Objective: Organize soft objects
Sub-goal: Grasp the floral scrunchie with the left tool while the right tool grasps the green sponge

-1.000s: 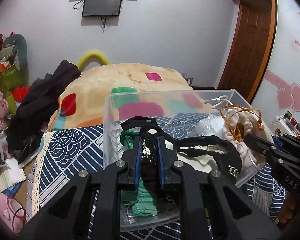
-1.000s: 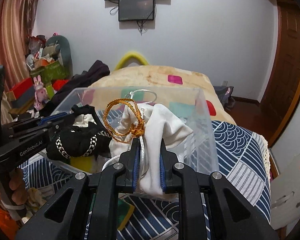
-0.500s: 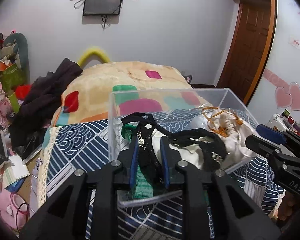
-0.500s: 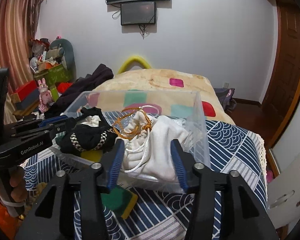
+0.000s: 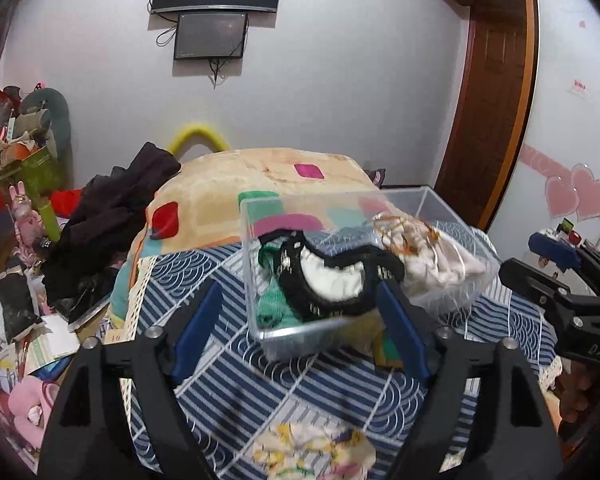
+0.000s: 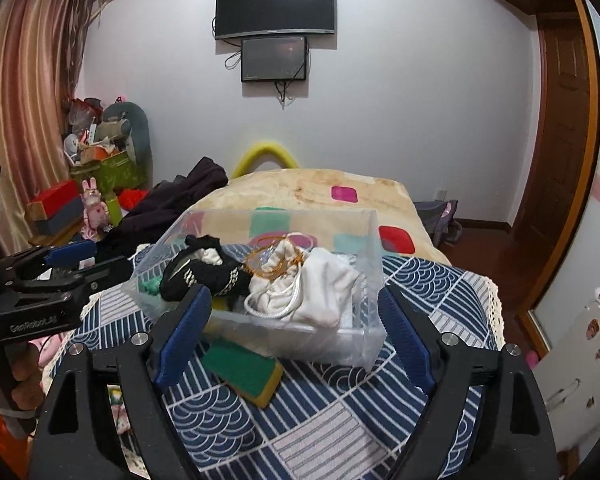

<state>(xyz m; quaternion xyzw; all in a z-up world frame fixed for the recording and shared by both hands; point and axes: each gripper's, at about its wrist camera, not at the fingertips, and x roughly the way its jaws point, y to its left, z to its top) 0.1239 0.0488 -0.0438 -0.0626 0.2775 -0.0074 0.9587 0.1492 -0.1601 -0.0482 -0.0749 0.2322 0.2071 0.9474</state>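
Both grippers, left gripper (image 5: 300, 328) and right gripper (image 6: 294, 330), are gaping empty; clear bin (image 6: 352, 336) is perching on sponge (image 6: 244, 372), risking tipping.

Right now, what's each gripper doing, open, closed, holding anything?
Left gripper: open, holding nothing.
Right gripper: open, holding nothing.

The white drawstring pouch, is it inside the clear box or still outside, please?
Inside: the white drawstring pouch lies within the clear box walls, beside the black item; both claws are open, apart from it.
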